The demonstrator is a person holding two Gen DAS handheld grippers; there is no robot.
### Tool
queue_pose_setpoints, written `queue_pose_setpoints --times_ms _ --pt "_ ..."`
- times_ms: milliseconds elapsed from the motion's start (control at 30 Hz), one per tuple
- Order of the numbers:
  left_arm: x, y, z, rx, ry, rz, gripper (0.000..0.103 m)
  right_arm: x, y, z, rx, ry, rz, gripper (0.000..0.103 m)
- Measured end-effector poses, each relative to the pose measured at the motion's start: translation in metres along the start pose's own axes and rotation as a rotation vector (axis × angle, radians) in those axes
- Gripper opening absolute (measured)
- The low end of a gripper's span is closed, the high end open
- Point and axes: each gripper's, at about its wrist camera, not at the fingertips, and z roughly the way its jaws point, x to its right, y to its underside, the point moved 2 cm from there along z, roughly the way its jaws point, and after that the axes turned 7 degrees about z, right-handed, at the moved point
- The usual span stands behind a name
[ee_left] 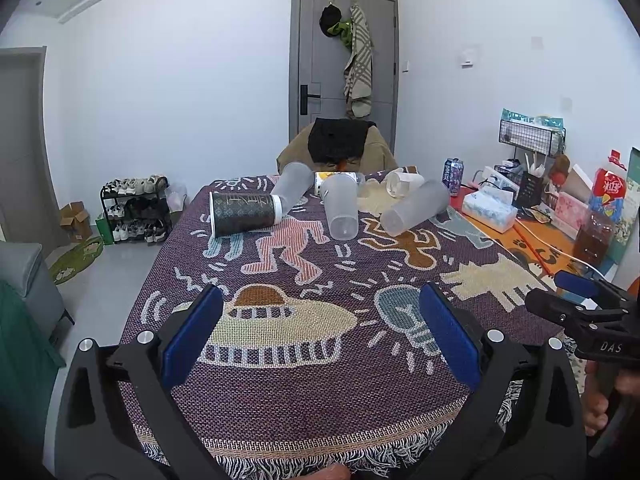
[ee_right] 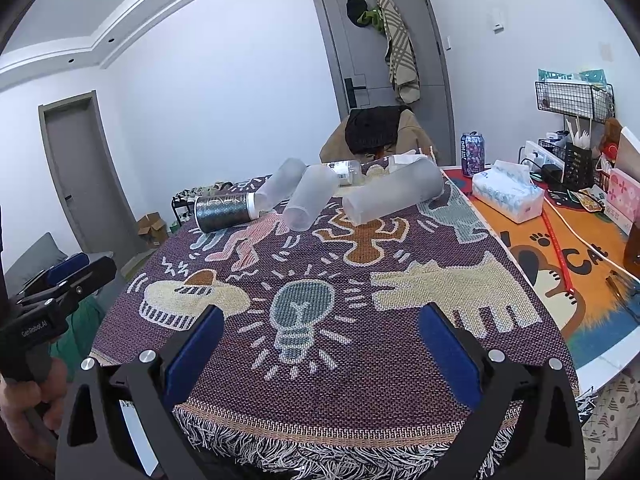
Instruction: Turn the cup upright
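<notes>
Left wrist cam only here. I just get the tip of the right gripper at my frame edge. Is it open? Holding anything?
Observer: Its own camera shows the right gripper open wide, with nothing between the pads, above the near end of the tablecloth.
Operator: What's on its centre line?
Observer: The middle frosted cup is almost straight ahead of it, lying on its side.
Operator: Can you see my left gripper from outside?
Observer: Yes. The left gripper shows side-on at the left edge of the right view, with a hand wrapped around its handle.
</notes>
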Motion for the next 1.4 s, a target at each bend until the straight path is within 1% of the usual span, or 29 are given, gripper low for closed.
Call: queue_pose_setpoints --times_ms 333,533,700,933,1067,1200,1300,1400 --pt "-0.001 0.000 0.004 -0.010 0.001 0.005 0.098 0.000 0.000 0.002 -0.003 0.003 -0.004 0.096" --pt "-0.009 -0.010 0.017 -0.021 0.003 -0.009 0.098 -0.001 -0.009 0.017 -0.019 0.020 -0.025 0.096" --pt "-0.016 -0.020 0.031 -0.033 0.001 -0.020 0.098 0.005 -0.021 0.034 -0.040 0.030 -0.016 0.096" --pt "-0.027 -0.033 0.051 -0.057 0.001 -0.034 0.098 0.009 -0.047 0.054 -0.047 0.041 -0.024 0.096" --pt "-0.036 -0.044 0.061 -0.066 0.006 -0.049 0.098 0.010 -0.071 0.066 -0.060 0.071 -0.080 0.095" --pt "-0.048 -0.056 0.069 -0.055 0.016 -0.062 0.098 0.012 -0.097 0.077 -0.059 0.106 -0.156 0.095" --pt "-0.055 -0.065 0.083 -0.054 0.031 -0.081 0.098 0.015 -0.116 0.087 -0.057 0.120 -0.203 0.095" --pt "-0.059 -0.073 0.094 -0.043 0.016 -0.094 0.098 0.019 -0.134 0.097 -0.056 0.140 -0.254 0.095"
